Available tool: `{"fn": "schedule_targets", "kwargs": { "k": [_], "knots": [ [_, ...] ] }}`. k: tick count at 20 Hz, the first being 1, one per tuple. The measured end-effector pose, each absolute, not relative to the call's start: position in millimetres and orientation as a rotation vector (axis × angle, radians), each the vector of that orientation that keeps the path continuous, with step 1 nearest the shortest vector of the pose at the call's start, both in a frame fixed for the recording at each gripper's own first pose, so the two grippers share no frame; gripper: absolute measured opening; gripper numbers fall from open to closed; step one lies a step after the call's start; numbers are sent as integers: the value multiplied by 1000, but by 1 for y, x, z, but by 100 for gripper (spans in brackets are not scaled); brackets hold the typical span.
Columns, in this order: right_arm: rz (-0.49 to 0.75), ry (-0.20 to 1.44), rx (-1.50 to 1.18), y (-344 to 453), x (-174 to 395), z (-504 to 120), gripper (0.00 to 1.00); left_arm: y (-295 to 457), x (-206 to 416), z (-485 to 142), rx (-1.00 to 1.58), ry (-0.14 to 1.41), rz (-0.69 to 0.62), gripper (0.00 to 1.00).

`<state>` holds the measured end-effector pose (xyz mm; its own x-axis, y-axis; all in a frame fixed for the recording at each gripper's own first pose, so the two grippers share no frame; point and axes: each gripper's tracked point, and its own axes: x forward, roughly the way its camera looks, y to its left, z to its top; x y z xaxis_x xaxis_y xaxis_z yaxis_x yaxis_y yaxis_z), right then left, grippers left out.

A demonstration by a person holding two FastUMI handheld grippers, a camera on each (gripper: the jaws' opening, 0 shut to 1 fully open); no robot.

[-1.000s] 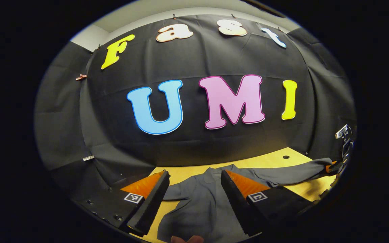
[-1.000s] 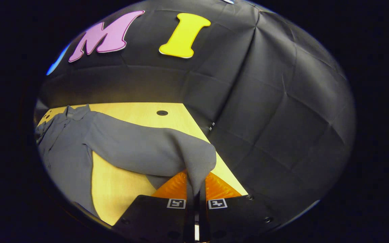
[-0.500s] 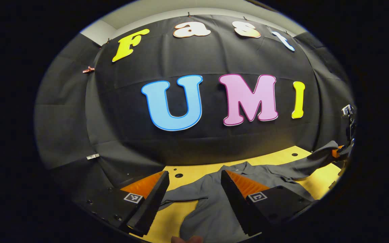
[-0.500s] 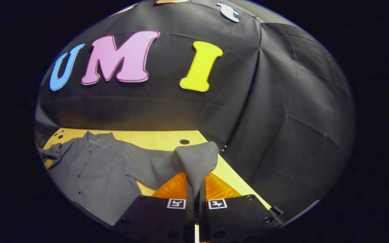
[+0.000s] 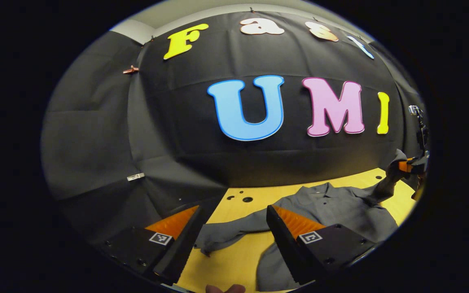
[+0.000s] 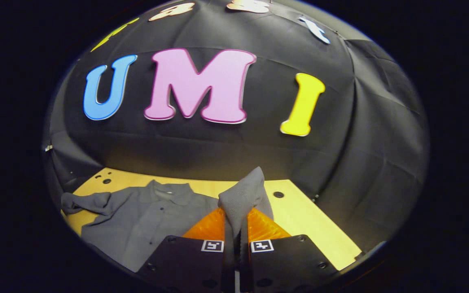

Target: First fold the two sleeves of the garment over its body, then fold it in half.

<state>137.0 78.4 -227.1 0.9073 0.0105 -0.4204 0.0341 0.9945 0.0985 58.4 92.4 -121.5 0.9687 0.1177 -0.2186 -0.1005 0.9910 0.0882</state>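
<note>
We're on the first sleeve fold now. Our right gripper [image 6: 236, 228] has its fingers pressed tight on the cuff end of one sleeve [image 6: 242, 195], the cloth bunched up and rising between the pads, lifted off the table [image 6: 320, 228]. In the left gripper view that same gripper shows far off at the right edge, the sleeve strung up from the shirt's shoulder to it.

The garment [image 6: 145, 224], a grey buttoned shirt, lies flat on the yellow table, collar toward the far wall, body spread to the left of the raised sleeve in the right gripper view. Its other sleeve [image 5: 222, 238] lies crumpled on the table, reaching out from the body toward the near left.

Our left gripper [image 5: 232, 240] hangs above that loose sleeve with its jaws wide apart, nothing in them; the sleeve end sits between the two fingers in the view, but we judge it to be below them, not touching.

Next, as we see it, the right gripper needs to carry its sleeve across and lay it over the chest before letting go, keeping it smooth. Then the left can drop and pinch the crumpled cuff. The half fold is not yet begun.
</note>
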Motion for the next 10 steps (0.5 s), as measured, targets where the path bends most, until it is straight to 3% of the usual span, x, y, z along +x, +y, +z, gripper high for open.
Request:
{"fn": "schedule_targets", "kwargs": {
  "k": [10],
  "knots": [
    [229, 514, 127, 258, 171, -269, 10, 179, 67, -173, 86, 310, 226, 97]
  ]
}}
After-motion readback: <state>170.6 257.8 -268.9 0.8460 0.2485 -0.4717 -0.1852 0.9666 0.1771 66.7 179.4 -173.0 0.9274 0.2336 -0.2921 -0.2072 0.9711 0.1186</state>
